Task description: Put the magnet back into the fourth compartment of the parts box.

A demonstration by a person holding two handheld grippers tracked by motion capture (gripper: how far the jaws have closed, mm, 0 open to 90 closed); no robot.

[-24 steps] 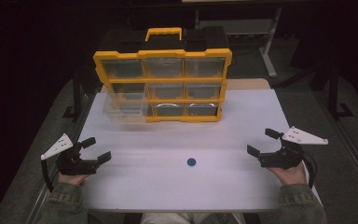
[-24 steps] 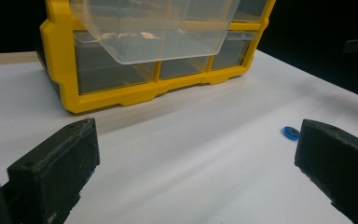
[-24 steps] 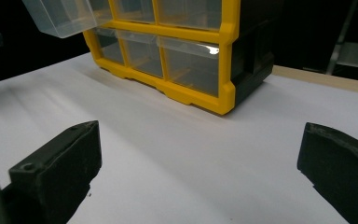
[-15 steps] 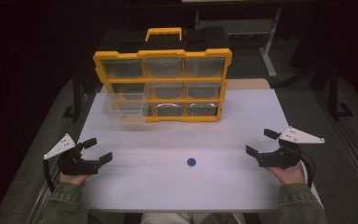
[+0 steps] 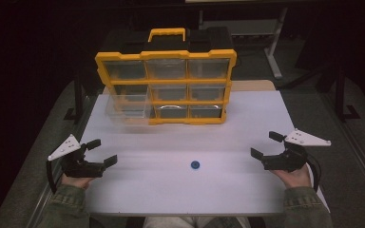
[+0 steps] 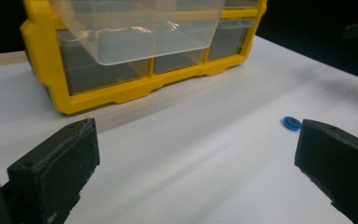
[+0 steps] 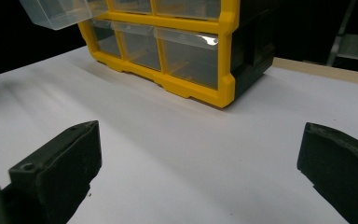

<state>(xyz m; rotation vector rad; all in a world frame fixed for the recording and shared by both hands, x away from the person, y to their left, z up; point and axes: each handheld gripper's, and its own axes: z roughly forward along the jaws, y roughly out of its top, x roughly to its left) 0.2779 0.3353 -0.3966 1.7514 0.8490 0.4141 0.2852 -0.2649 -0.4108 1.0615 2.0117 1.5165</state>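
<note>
Tongs: left tongs (image 5: 99, 153) and right tongs (image 5: 266, 145) both gape wide, empty, resting at the near corners of the white worktop (image 5: 138, 190). Small blue ring (image 5: 195, 165) lies between them, nearer the right. Yellow organizer (image 5: 166, 85) stands at the far side, clear drawer (image 5: 126, 108) pulled out lower left. Judged step: pick up the ring. Approach low, jaws straddling it, close gently, since it looks flat and likely to skid.

yellow drawer organizer (image 5: 166, 85) upright, clear drawer (image 5: 127, 107) pulled out, blue disc (image 5: 195, 165) on table
</note>
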